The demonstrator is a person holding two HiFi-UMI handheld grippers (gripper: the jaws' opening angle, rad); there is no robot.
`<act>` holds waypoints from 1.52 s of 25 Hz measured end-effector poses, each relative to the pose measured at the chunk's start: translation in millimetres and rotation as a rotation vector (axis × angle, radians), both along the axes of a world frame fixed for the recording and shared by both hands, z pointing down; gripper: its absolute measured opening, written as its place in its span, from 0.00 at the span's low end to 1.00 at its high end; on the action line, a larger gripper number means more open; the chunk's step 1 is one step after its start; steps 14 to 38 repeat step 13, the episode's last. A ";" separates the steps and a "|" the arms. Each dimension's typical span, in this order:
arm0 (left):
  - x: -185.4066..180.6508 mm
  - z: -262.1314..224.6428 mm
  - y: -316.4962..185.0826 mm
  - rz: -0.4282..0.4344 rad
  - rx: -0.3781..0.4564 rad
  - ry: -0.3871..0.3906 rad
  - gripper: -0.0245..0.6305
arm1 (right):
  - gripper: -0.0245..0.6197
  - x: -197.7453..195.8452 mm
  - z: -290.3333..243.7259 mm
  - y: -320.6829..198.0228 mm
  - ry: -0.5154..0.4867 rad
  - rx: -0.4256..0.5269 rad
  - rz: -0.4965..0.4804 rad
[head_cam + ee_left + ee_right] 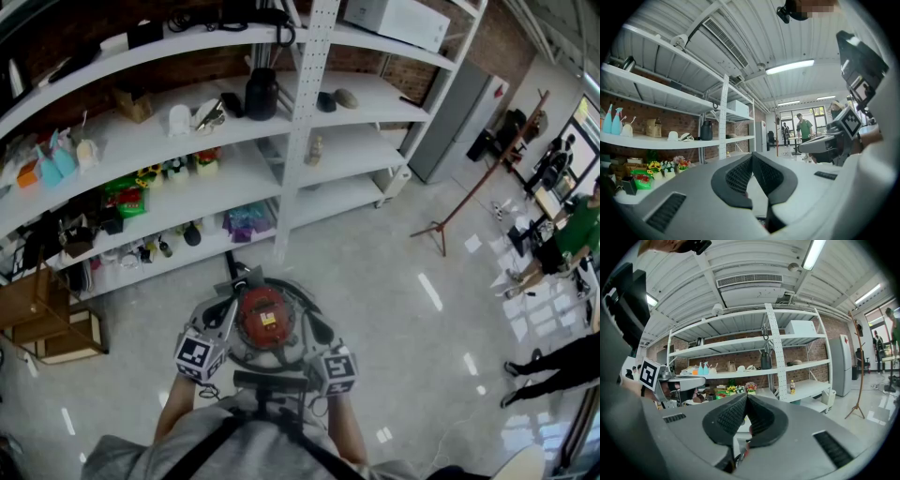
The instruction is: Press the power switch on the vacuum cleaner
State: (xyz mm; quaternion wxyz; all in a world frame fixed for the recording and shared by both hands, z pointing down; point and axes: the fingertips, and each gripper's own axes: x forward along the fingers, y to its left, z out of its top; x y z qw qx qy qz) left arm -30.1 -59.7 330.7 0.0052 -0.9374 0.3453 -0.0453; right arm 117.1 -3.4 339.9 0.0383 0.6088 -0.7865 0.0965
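Head view: I note the vacuum (263,319), red-topped, standing on the floor (403,272) in front of the shelves (309,150). It sits just ahead of the person's chest. The left hand-held gripper (217,323) and the right hand-held gripper (322,337) flank it closely, one on each side. I cannot tell whether either touches it, and I cannot pick out the switch.

Left gripper view: the left hand-held gripper (751,159) is clenched, its pads meeting at the tips with nothing between them. It faces the shelves (670,140). The right hand-held gripper (834,140) shows nearby.

Right gripper view: the right hand-held gripper (746,400) is likewise clenched tip to tip on nothing and points at the shelves (787,369).
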 end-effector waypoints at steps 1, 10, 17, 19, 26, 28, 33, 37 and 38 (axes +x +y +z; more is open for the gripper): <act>0.0 0.0 0.3 0.001 -0.001 -0.002 0.05 | 0.04 0.1 -0.4 0.1 0.000 -0.001 0.000; 0.9 0.6 2.1 -0.002 -0.008 -0.002 0.05 | 0.04 0.3 0.5 2.5 0.000 -0.004 -0.003; 2.6 1.7 2.9 0.005 -0.007 -0.001 0.05 | 0.04 0.9 4.8 2.9 0.002 -0.002 -0.010; 2.6 1.7 2.9 0.005 -0.007 -0.001 0.05 | 0.04 0.9 4.8 2.9 0.002 -0.002 -0.010; 2.6 1.7 2.9 0.005 -0.007 -0.001 0.05 | 0.04 0.9 4.8 2.9 0.002 -0.002 -0.010; 2.6 1.7 2.9 0.005 -0.007 -0.001 0.05 | 0.04 0.9 4.8 2.9 0.002 -0.002 -0.010; 2.6 1.7 2.9 0.005 -0.007 -0.001 0.05 | 0.04 0.9 4.8 2.9 0.002 -0.002 -0.010; 2.6 1.7 2.9 0.005 -0.007 -0.001 0.05 | 0.04 0.9 4.8 2.9 0.002 -0.002 -0.010; 2.6 1.7 2.9 0.005 -0.007 -0.001 0.05 | 0.04 0.9 4.8 2.9 0.002 -0.002 -0.010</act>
